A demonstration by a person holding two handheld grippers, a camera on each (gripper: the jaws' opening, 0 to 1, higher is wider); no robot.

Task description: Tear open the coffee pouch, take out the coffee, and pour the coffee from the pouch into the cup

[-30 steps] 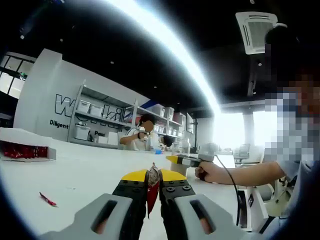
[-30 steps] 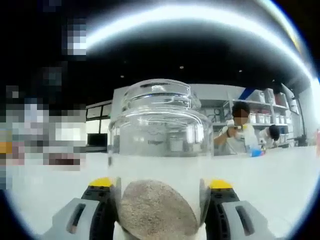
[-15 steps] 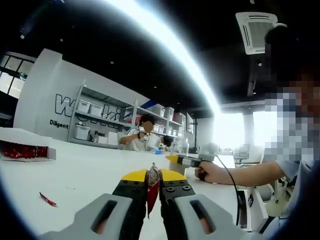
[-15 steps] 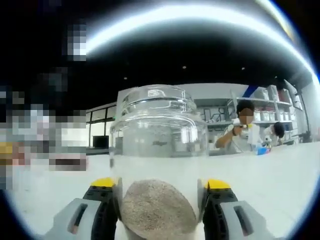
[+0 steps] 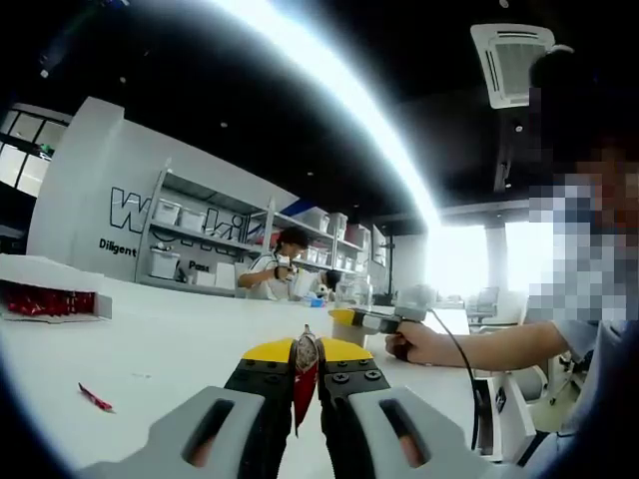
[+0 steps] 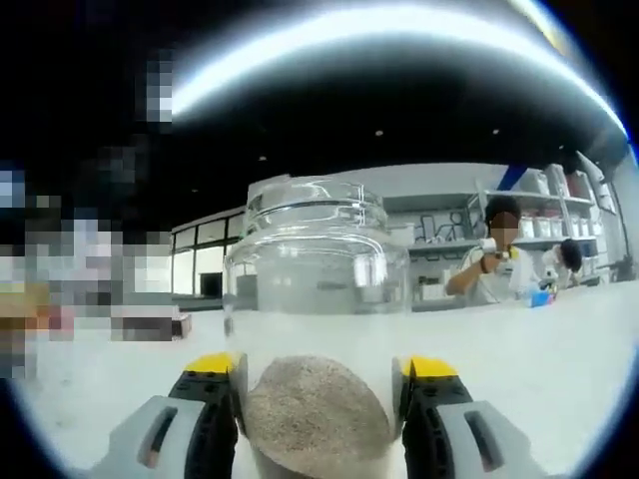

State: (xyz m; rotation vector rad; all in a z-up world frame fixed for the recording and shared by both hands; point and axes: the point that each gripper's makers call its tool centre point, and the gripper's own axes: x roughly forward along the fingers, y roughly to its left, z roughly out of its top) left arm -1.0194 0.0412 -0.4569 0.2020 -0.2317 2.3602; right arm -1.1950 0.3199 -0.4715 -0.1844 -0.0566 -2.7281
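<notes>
A: Where is the red foil coffee pouch (image 5: 306,371) held?

B: It is pinched upright between the pressed-together jaws of the left gripper (image 5: 306,387), low centre of the left gripper view, above the white bench (image 5: 170,344).

A: And the clear glass cup (image 6: 318,329)?

B: It is clamped by the right gripper (image 6: 318,424), with brown coffee powder seen inside. The right gripper (image 5: 371,321) is seen right of centre beyond the pouch, so the pouch would probably be carried that way.

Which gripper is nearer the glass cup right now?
Right. The right gripper is clamped around the glass cup; the left gripper is off to the side, pinching the red pouch.
</notes>
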